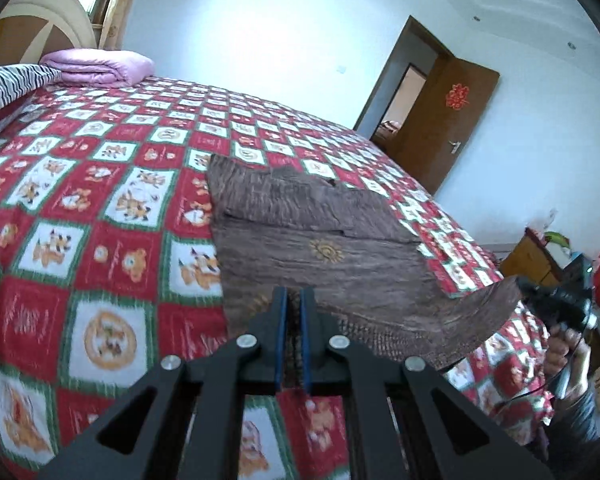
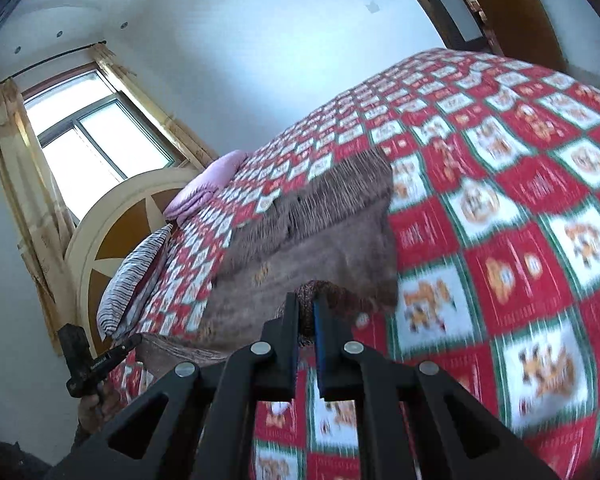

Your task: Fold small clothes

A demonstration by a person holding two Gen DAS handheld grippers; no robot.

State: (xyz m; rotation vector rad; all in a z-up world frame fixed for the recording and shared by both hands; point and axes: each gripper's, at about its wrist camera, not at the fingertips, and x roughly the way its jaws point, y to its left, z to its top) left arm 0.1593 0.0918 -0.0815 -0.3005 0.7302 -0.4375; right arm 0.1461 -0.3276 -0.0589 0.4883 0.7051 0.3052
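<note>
While the big bed (image 1: 112, 208) w/ its red, white & green checked cover fills both views, the brown garment (image 1: 308, 232) lies across it, far part flat on the cover, near edge lifted off it by both grippers. The left gripper (image 1: 295, 300) has its jaws nearly closed, blue pads pinching the near hem at the garment's left corner; the right gripper (image 2: 305, 312) is likewise clamped down on fabric at the right corner, seen small from the left wrist view out at the right w/ a hand (image 1: 568, 356) on its handle. Key relation: the garment runs straight away from both sets of jaws toward the far side of the bed, the held edge stretched left-right between the 2 grippers, so the likely next move is to carry that edge forward over the flat part; neither hand looks nearer, both sit at about the same depth. Fabric looks like a soft knit, mottled brown w/ fine streaks, a ribbed hem band at the near edge & a small gold embroidered motif (image 1: 326, 250) mid-panel; it sags between the grips, so prob limp & easy to crease. Far left: a folded lilac quilt (image 1: 100, 66) & a zebra-striped pillow (image 1: 8, 84) by the rounded headboard (image 1: 48, 20). Far right an open brown door (image 1: 456, 120) w/ a red paper ornament (image 1: 457, 96).
</note>
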